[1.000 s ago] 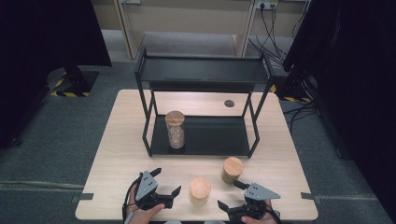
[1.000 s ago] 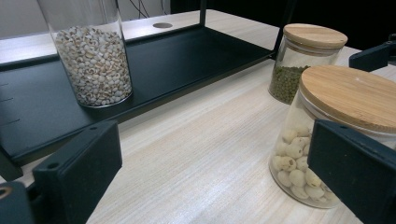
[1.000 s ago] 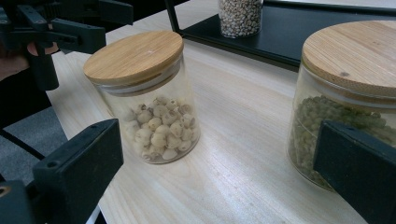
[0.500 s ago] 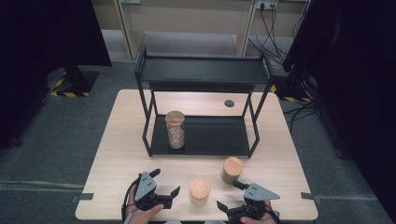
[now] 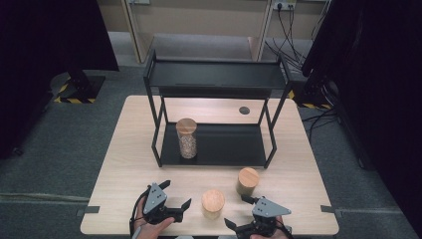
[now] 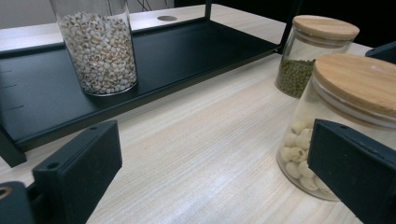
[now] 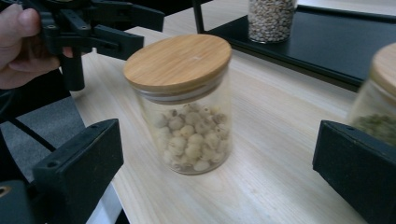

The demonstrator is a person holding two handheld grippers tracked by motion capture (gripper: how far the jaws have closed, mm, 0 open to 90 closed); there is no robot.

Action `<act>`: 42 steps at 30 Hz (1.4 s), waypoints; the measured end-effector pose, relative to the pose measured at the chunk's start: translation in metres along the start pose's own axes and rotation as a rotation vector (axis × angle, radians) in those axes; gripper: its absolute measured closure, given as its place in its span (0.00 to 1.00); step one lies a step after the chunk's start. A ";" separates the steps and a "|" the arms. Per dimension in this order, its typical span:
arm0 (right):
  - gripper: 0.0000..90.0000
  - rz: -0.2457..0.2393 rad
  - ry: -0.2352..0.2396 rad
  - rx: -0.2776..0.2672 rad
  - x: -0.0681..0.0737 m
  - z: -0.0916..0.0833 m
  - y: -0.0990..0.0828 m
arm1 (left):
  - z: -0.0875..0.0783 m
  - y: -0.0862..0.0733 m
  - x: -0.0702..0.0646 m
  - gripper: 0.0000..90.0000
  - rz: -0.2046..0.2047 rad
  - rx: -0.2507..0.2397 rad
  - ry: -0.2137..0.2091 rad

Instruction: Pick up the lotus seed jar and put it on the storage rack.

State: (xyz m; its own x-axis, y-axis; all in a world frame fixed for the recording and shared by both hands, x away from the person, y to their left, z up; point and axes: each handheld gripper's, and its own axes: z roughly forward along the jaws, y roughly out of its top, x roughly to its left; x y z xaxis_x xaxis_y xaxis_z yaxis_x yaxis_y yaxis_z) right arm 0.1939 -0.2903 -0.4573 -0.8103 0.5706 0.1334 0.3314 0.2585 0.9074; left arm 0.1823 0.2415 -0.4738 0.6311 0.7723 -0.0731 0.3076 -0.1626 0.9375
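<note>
A short glass jar of pale seeds (image 5: pixel 213 203) (image 7: pixel 187 107) (image 6: pixel 341 116) with a wooden lid stands near the table's front edge. My left gripper (image 5: pixel 176 194) (image 6: pixel 215 177) is open just left of it, jaws apart and holding nothing. My right gripper (image 5: pixel 235 210) (image 7: pixel 215 172) is open just right of it, and the jar sits a little ahead of its jaws. A second short jar with green beans (image 5: pixel 247 180) (image 6: pixel 317 56) (image 7: pixel 378 107) stands behind and to the right. A tall jar of grain (image 5: pixel 186 139) (image 6: pixel 100 46) is on the lower shelf.
A black two-tier metal rack (image 5: pixel 214 79) takes up the middle of the wooden table (image 5: pixel 129 164). Its lower shelf (image 6: pixel 187 51) is bare to the right of the tall jar. A round cable hole (image 5: pixel 244 110) lies behind the rack. A hand (image 7: pixel 21 42) holds the left gripper.
Both grippers have shifted only slightly near the front edge. The jars have not moved.
</note>
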 end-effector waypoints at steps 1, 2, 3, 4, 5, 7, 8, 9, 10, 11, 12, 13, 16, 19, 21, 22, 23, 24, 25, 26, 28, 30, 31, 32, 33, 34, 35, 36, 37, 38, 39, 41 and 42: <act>0.02 -0.004 0.003 0.001 0.001 0.001 0.000 | 0.000 0.000 0.000 0.03 -0.001 0.000 -0.001; 0.02 -0.009 0.006 0.002 0.002 0.003 0.001 | 0.000 0.000 0.000 0.03 0.000 0.000 -0.001; 0.02 -0.013 0.009 0.003 0.003 0.004 0.001 | 0.000 0.000 0.000 0.03 0.001 -0.001 -0.001; 0.02 -0.017 0.013 0.005 0.003 0.006 0.002 | 0.000 0.000 0.000 0.03 0.001 -0.002 0.000; 0.02 -0.017 0.018 0.006 0.004 0.007 0.002 | 0.000 0.000 0.000 0.03 0.002 -0.003 0.000; 0.02 -0.029 0.024 0.013 0.005 0.011 0.004 | 0.000 0.000 0.000 0.03 -0.001 -0.006 0.003; 0.03 -0.036 0.025 0.016 0.006 0.013 0.005 | -0.001 -0.001 0.000 0.03 -0.002 -0.006 0.004; 0.03 -0.041 0.027 0.018 0.007 0.015 0.006 | -0.001 -0.001 0.001 0.03 -0.002 -0.006 0.006; 0.03 -0.043 0.029 0.020 0.007 0.016 0.006 | -0.001 -0.001 0.001 0.03 -0.003 -0.006 0.006; 0.03 -0.045 0.030 0.021 0.008 0.018 0.007 | -0.001 -0.001 0.001 0.03 -0.004 -0.008 0.007; 0.03 -0.047 0.032 0.023 0.008 0.020 0.008 | -0.001 -0.001 0.001 0.03 -0.005 -0.008 0.008; 0.03 -0.051 0.032 0.024 0.008 0.021 0.008 | -0.001 -0.001 0.001 0.03 -0.005 -0.009 0.008; 0.03 -0.060 0.030 0.027 0.010 0.025 0.011 | -0.002 -0.001 0.001 0.03 -0.005 -0.010 0.010; 0.03 -0.067 0.032 0.031 0.011 0.030 0.013 | -0.002 -0.001 0.001 0.03 -0.005 -0.012 0.011; 0.03 -0.074 0.030 0.035 0.012 0.033 0.015 | -0.002 -0.001 0.001 0.03 -0.005 -0.012 0.010; 0.03 -0.076 0.030 0.037 0.013 0.035 0.016 | -0.002 -0.001 0.001 0.03 -0.004 -0.011 0.010; 0.04 -0.078 0.031 0.039 0.013 0.037 0.016 | -0.002 -0.001 0.001 0.03 -0.004 -0.011 0.009; 0.04 -0.082 0.029 0.038 0.014 0.039 0.017 | -0.002 -0.002 0.001 0.03 -0.005 -0.011 0.009; 0.04 -0.086 0.030 0.038 0.014 0.040 0.017 | -0.002 -0.002 0.001 0.03 -0.005 -0.011 0.009; 0.05 -0.089 0.029 0.039 0.015 0.042 0.018 | -0.002 -0.002 0.001 0.03 -0.006 -0.011 0.010; 0.06 -0.093 0.023 0.044 0.017 0.046 0.020 | -0.002 -0.002 0.001 0.03 -0.007 -0.011 0.011; 0.08 -0.098 0.018 0.048 0.018 0.049 0.021 | -0.002 -0.002 0.001 0.03 -0.006 -0.011 0.012; 0.09 -0.101 0.015 0.048 0.018 0.051 0.021 | -0.002 -0.002 0.001 0.03 -0.006 -0.010 0.013; 0.10 -0.104 0.012 0.049 0.019 0.053 0.022 | -0.002 -0.002 0.001 0.03 -0.007 -0.010 0.013; 0.12 -0.109 0.007 0.050 0.020 0.054 0.022 | -0.002 -0.002 0.001 0.03 -0.008 -0.011 0.013; 0.14 -0.112 0.002 0.055 0.021 0.055 0.023 | -0.002 -0.002 0.001 0.03 -0.008 -0.010 0.013; 0.17 -0.117 -0.005 0.060 0.022 0.057 0.024 | -0.002 -0.002 0.002 0.03 -0.008 -0.010 0.012; 0.19 -0.121 -0.012 0.062 0.023 0.058 0.025 | -0.002 -0.002 0.002 0.03 -0.009 -0.011 0.012; 0.21 -0.122 -0.014 0.063 0.023 0.059 0.025 | -0.002 -0.002 0.002 0.03 -0.008 -0.011 0.012; 0.25 -0.124 -0.014 0.062 0.023 0.060 0.025 | -0.002 -0.002 0.002 0.03 -0.008 -0.012 0.012; 0.27 -0.128 -0.017 0.062 0.023 0.060 0.025 | -0.002 -0.002 0.002 0.03 -0.009 -0.012 0.013; 0.28 -0.137 -0.019 0.065 0.024 0.060 0.026 | -0.002 -0.002 0.002 0.03 -0.010 -0.013 0.013; 0.28 -0.140 -0.020 0.067 0.024 0.060 0.027 | -0.002 -0.002 0.002 0.03 -0.010 -0.013 0.013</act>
State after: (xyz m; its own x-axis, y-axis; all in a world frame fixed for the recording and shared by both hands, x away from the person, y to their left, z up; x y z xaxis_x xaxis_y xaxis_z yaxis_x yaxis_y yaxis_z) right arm 0.2124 -0.2225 -0.4535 -0.8411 0.5409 -0.0014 0.2478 0.3876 0.8879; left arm 0.1812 0.2447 -0.4753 0.6185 0.7818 -0.0784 0.3049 -0.1468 0.9410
